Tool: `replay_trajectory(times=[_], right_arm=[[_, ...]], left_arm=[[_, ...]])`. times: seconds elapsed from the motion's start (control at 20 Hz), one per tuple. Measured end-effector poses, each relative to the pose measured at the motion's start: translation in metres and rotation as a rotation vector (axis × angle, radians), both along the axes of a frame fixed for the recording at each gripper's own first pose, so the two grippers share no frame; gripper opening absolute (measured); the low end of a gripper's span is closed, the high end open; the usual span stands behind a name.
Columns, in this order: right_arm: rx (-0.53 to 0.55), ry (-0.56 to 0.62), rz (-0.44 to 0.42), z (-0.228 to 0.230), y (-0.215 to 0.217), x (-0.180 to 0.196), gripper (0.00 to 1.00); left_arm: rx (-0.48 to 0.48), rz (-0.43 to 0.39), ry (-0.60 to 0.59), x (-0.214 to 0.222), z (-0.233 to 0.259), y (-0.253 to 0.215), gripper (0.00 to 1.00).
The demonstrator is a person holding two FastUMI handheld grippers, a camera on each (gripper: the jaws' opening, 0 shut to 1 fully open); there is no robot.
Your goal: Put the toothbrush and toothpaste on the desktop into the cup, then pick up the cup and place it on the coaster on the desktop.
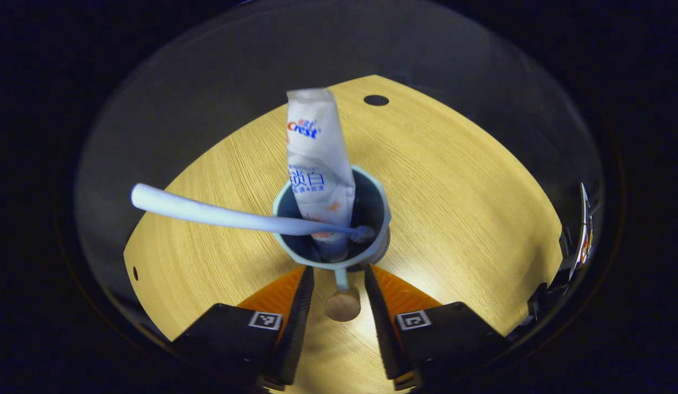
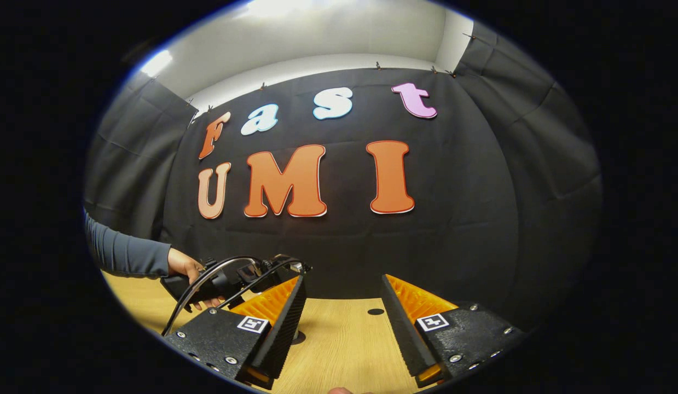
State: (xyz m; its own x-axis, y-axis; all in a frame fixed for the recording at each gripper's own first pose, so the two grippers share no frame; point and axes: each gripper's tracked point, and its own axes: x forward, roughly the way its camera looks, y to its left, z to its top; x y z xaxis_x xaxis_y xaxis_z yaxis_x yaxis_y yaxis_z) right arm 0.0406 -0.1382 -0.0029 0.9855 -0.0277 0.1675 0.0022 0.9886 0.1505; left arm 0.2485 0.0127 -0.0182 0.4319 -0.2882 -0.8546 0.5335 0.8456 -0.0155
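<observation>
In the left gripper view a pale blue cup (image 1: 378, 192) stands upright on the wooden desktop (image 1: 459, 197). A white toothpaste tube (image 1: 316, 158) stands in it and sticks well above the rim. A pale blue toothbrush (image 1: 207, 213) leans in the cup with its handle out to the left. The cup's thin handle (image 1: 341, 280), ending in a round wooden knob (image 1: 342, 305), points back between the fingers of my left gripper (image 1: 339, 271), which is open and does not touch it. A dark edge (image 1: 384, 247) shows under the cup; I cannot tell what it is. My right gripper (image 2: 343, 282) is open and holds nothing, facing the wall.
A small dark hole (image 1: 376, 100) marks the desktop beyond the cup. In the right gripper view a person's hand (image 2: 186, 268) in a grey sleeve holds the other gripper's body (image 2: 245, 276) at the left, over the desktop (image 2: 344, 339).
</observation>
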Motion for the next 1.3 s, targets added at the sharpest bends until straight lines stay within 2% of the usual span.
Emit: replay_trajectory(times=[0.05, 0.1, 0.15, 0.2, 0.35, 0.5, 0.75, 0.9, 1.05, 1.2, 1.3], right_arm=[[-0.004, 0.001, 0.003, 0.002, 0.003, 0.000, 0.84], [-0.009, 0.000, 0.003, 0.004, 0.005, -0.002, 0.84], [-0.015, -0.002, 0.006, 0.007, 0.008, -0.003, 0.84], [-0.022, -0.004, 0.007, 0.010, 0.012, -0.005, 0.84], [-0.038, 0.006, 0.016, 0.017, 0.024, -0.008, 0.83], [-0.060, 0.022, 0.010, 0.026, 0.039, -0.009, 0.84], [-0.094, 0.031, 0.009, 0.041, 0.070, -0.020, 0.86], [-0.106, 0.032, 0.013, 0.049, 0.087, -0.028, 0.86], [-0.114, 0.013, 0.019, 0.058, 0.102, -0.038, 0.86], [-0.112, 0.015, 0.037, 0.055, 0.118, -0.042, 0.86], [-0.114, 0.018, 0.040, 0.053, 0.123, -0.044, 0.87]], left_arm=[[0.001, 0.001, -0.023, 0.001, 0.007, 0.002, 0.70], [-0.008, 0.004, -0.037, 0.000, 0.016, 0.002, 0.85], [-0.016, 0.008, -0.051, -0.003, 0.019, 0.003, 0.89], [-0.026, 0.014, -0.069, -0.007, 0.022, 0.006, 0.99], [-0.057, 0.050, -0.150, -0.017, 0.047, 0.021, 1.00], [-0.092, 0.108, -0.280, -0.035, 0.084, 0.045, 1.00], [-0.205, 0.252, -0.501, -0.091, 0.147, 0.112, 1.00], [-0.199, 0.340, -0.633, -0.124, 0.167, 0.157, 0.99], [-0.201, 0.432, -0.745, -0.153, 0.169, 0.192, 1.00], [-0.252, 0.496, -0.771, -0.174, 0.155, 0.211, 1.00], [-0.243, 0.513, -0.780, -0.183, 0.145, 0.216, 1.00]])
